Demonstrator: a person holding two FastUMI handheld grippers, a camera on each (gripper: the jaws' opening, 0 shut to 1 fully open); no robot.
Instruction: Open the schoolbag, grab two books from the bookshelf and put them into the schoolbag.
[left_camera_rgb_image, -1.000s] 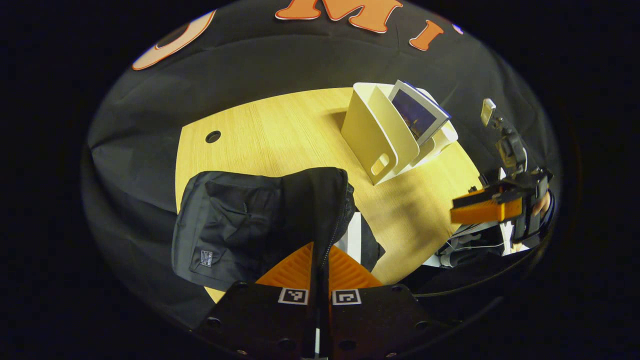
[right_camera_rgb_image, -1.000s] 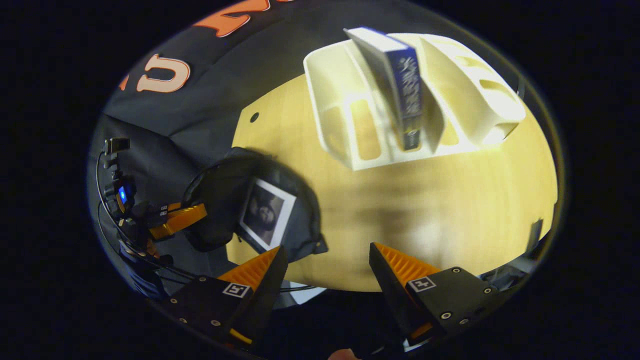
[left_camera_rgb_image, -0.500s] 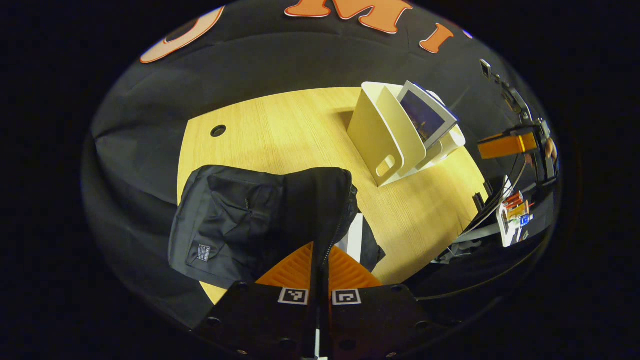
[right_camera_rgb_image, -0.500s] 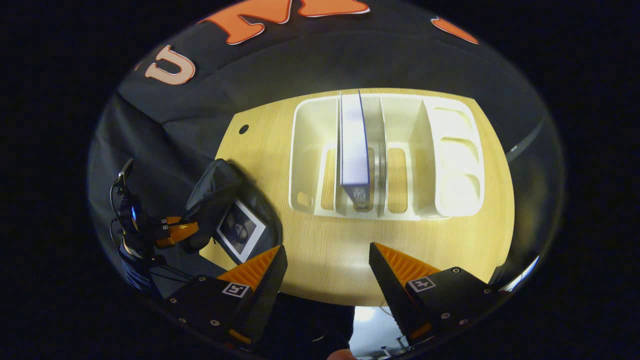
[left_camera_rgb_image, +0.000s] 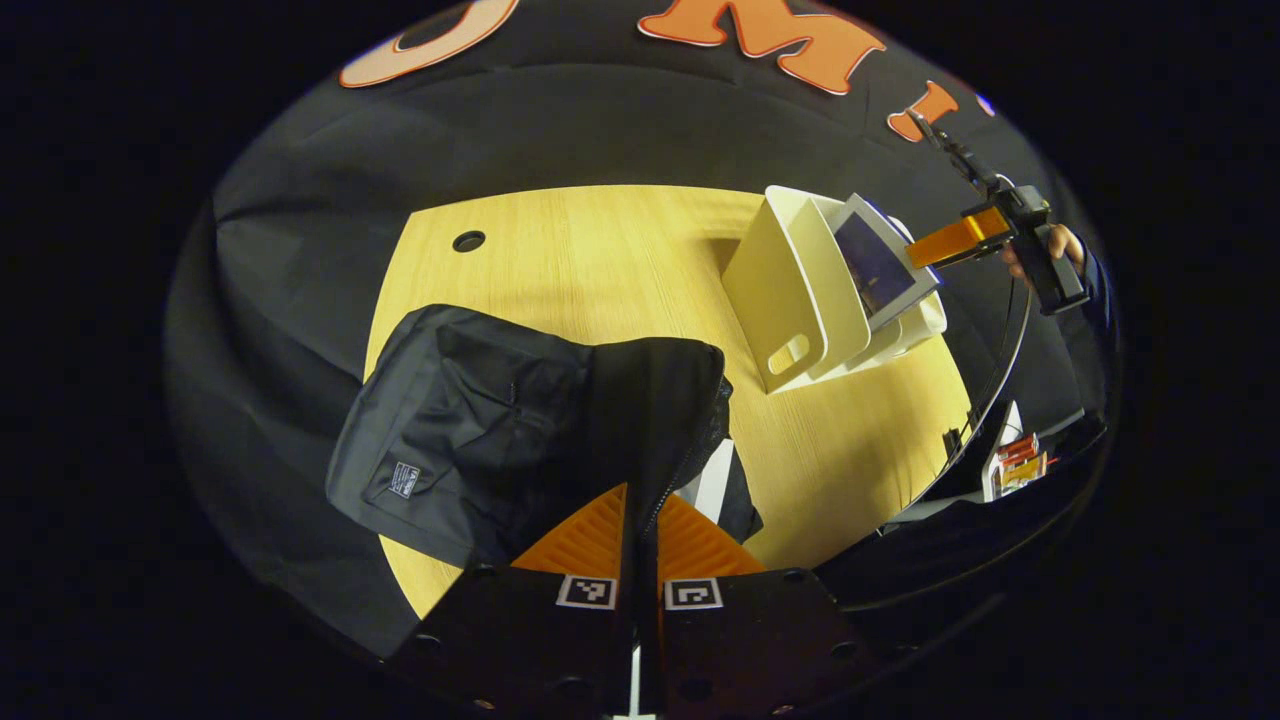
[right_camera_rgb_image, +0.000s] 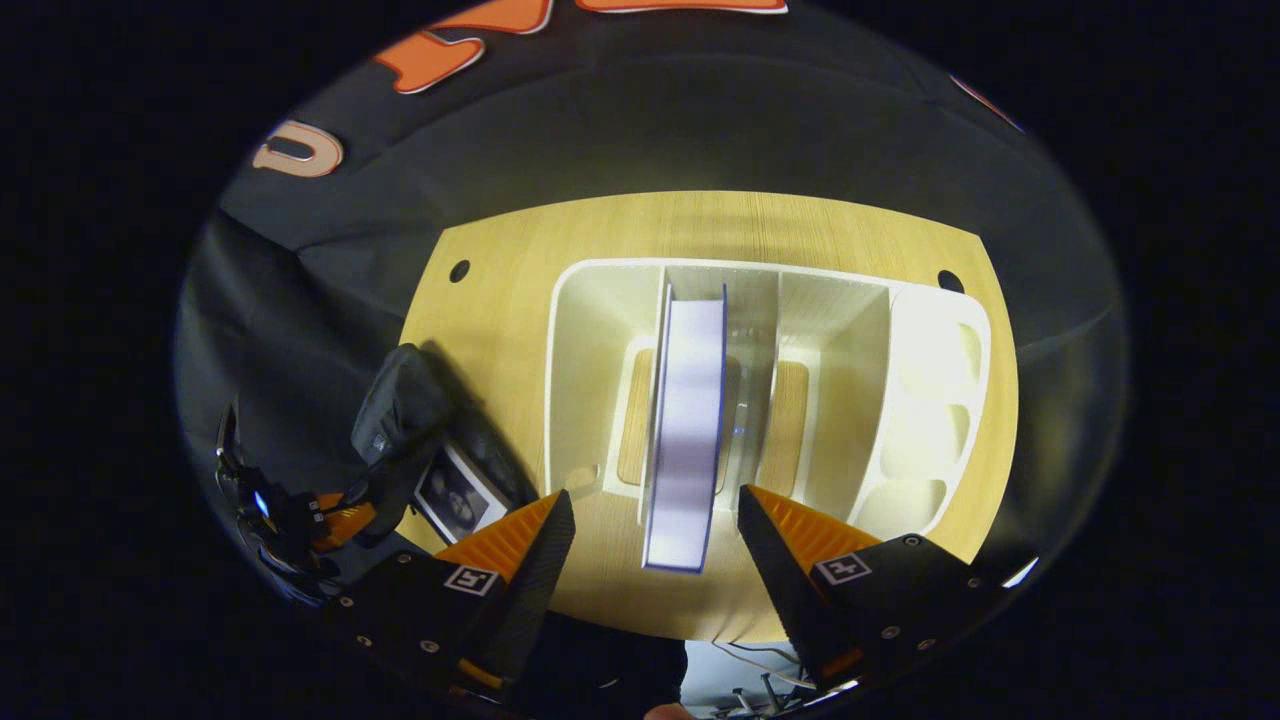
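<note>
Holding the schoolbag (left_camera_rgb_image: 470, 420) open, the left hand-held gripper (left_camera_rgb_image: 640, 520) is clenched on the flap's zipper edge, both fingers pressing the black fabric just ahead of the camera. Beneath that lifted flap one book (right_camera_rgb_image: 455, 495) already lies in the bag's mouth, its pale border showing. The bag sits at the near-left of the counter (left_camera_rgb_image: 600, 250), well apart from the bookshelf (right_camera_rgb_image: 760, 390).

The right hand-held gripper (right_camera_rgb_image: 655, 530) is released, fingers spread wide, and the second book (right_camera_rgb_image: 685, 430) stands in the bookshelf's second slot from the left, its page edge facing the camera. The book's long axis runs straight away from the gripper, and its near end lies between the two fingertips without touching either. This gripper is plainly the nearer one; the left is occupied at the bag, far from the bookshelf.

Half a second ago the bookshelf lay farther ahead and the book's end was clear of the fingers; the right gripper has since advanced over it. The left gripper keeps its pinch on the flap.
</note>
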